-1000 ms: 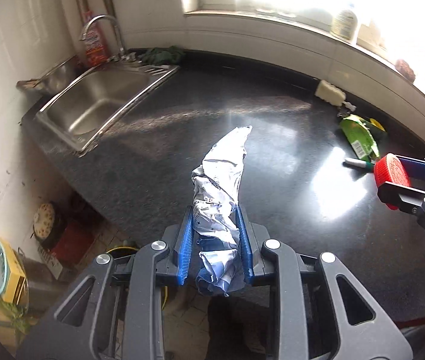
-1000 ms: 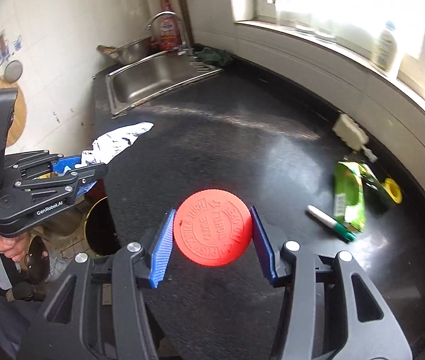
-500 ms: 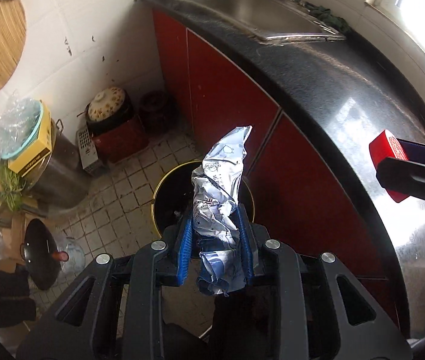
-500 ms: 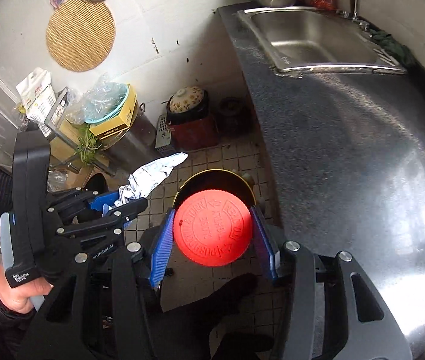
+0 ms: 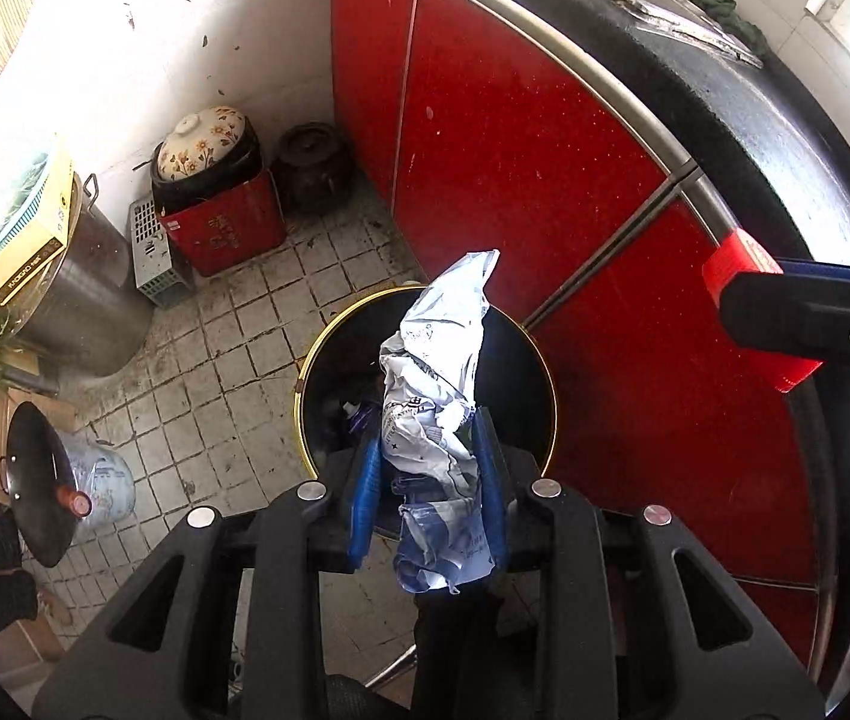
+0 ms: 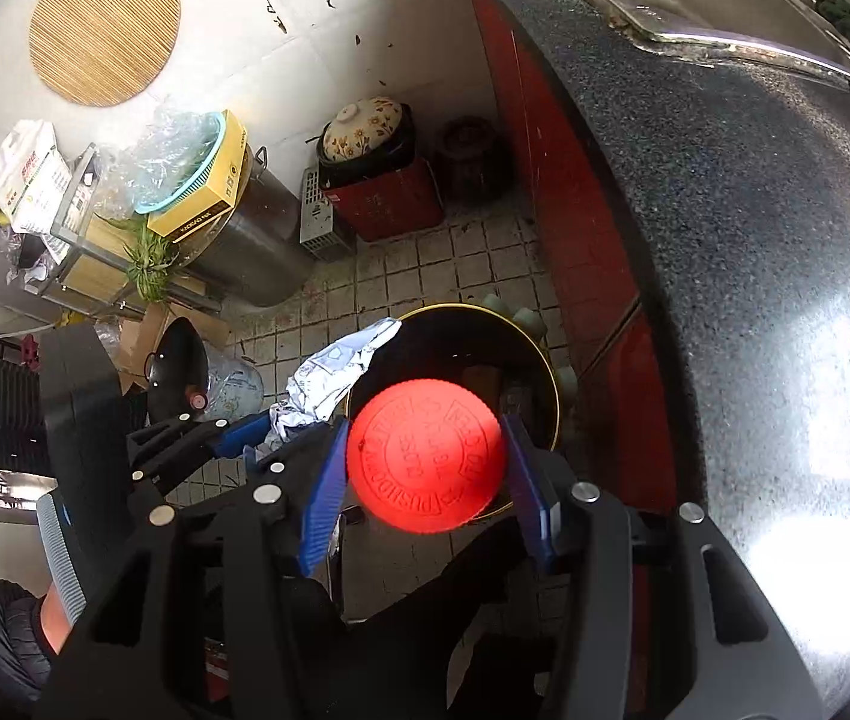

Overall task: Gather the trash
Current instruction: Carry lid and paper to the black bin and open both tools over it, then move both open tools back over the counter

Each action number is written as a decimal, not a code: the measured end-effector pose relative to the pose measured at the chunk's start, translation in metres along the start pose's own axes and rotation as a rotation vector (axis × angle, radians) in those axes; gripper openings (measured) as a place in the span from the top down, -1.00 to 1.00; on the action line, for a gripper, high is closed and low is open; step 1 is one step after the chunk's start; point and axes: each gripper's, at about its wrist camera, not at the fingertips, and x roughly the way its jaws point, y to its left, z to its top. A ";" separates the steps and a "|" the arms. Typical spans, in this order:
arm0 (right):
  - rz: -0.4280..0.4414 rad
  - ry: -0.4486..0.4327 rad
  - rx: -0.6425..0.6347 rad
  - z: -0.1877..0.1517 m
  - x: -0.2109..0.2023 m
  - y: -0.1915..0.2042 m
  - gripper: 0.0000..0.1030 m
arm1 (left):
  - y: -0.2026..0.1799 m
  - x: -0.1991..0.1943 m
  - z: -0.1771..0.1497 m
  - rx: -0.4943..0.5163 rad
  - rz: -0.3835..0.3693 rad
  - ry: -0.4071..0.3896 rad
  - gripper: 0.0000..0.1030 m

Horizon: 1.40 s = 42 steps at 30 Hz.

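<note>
Both grippers have swung off the table (image 6: 755,240) & now point steeply down over the trash bin (image 5: 329,354) on the tiled floor (image 5: 233,324), just beside the red cabinet doors (image 5: 515,150). A sec ago both were over the table top w/ sink in view; now the bin's dark opening sits right under the fingers.

Left gripper (image 5: 428,480): crumpled silver-white wrapper (image 5: 437,372) between the blue pads, tip hanging over the bin mouth. Jaws are opening; the left pad already looks slightly clear of the foil, the right pad seems to touch it, so release is starting.

Right gripper (image 6: 419,468): clenched on the red cap (image 6: 425,456), both pads against its rim, directly above the bin.

Meaning: carry leg done for both items; what's left is the drop. The wrapper is long & light, so it may catch on the rim or cling to a pad.
</note>
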 end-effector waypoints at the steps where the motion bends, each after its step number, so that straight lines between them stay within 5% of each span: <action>1: -0.002 0.006 0.002 0.004 0.004 0.000 0.03 | 0.002 0.001 0.002 -0.005 -0.001 -0.002 0.13; 2: -0.001 0.014 0.006 0.007 0.007 0.000 0.01 | 0.003 0.001 0.003 -0.012 -0.004 -0.006 -0.33; 4: -0.003 0.021 0.014 0.011 0.011 -0.001 -0.40 | 0.006 -0.002 0.005 -0.020 0.000 -0.034 -0.57; 15: 0.007 -0.058 0.046 -0.001 -0.038 -0.018 -0.50 | -0.006 -0.018 0.011 0.046 0.005 -0.043 -0.58; 22: -0.084 -0.214 0.137 -0.048 -0.128 -0.062 -0.58 | -0.074 -0.064 0.027 0.205 -0.042 -0.136 -0.65; 32: -0.330 -0.466 0.515 -0.207 -0.287 -0.175 -0.63 | -0.278 -0.141 0.027 0.636 -0.282 -0.260 -0.76; 42: -0.529 -0.592 0.969 -0.418 -0.374 -0.244 -0.63 | -0.465 -0.183 -0.071 1.109 -0.526 -0.249 -0.77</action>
